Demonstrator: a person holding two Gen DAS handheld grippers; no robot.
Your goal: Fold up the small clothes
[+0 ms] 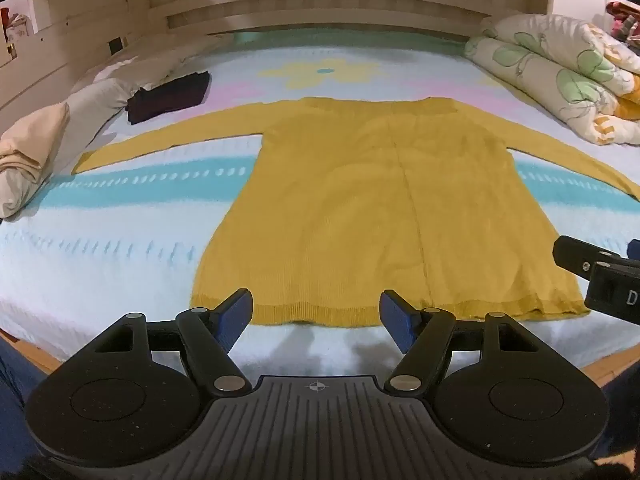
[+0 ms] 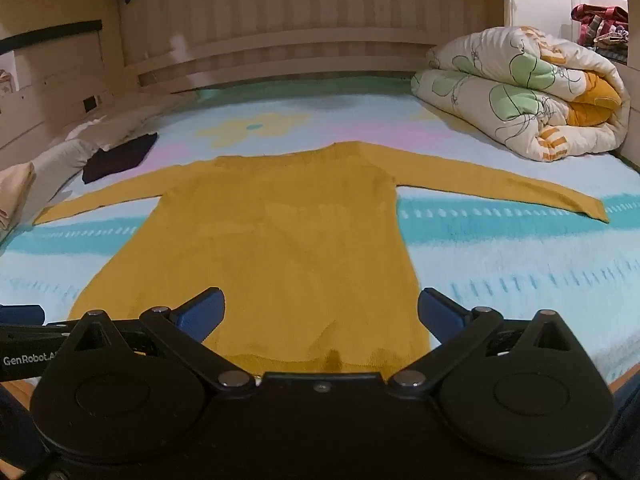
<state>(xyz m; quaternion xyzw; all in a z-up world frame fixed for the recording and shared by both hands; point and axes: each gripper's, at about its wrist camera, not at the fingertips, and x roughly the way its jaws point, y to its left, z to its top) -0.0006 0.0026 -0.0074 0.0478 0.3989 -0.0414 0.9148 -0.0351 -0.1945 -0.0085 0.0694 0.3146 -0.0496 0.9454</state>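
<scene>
A mustard yellow long-sleeved sweater [image 1: 360, 208] lies flat on the bed with both sleeves spread out and its hem toward me; it also shows in the right wrist view [image 2: 272, 248]. My left gripper [image 1: 316, 316] is open and empty, hovering just before the left part of the hem. My right gripper [image 2: 320, 312] is open and empty above the right part of the hem. The right gripper's body shows at the right edge of the left wrist view [image 1: 600, 276].
The bed cover [image 1: 120, 240] is pale blue with teal stripes. A dark folded garment [image 1: 168, 98] and beige folded clothes [image 1: 28, 152] lie at the left. A rolled floral quilt [image 2: 520, 92] sits at the back right. A wooden headboard [image 2: 280, 52] runs behind.
</scene>
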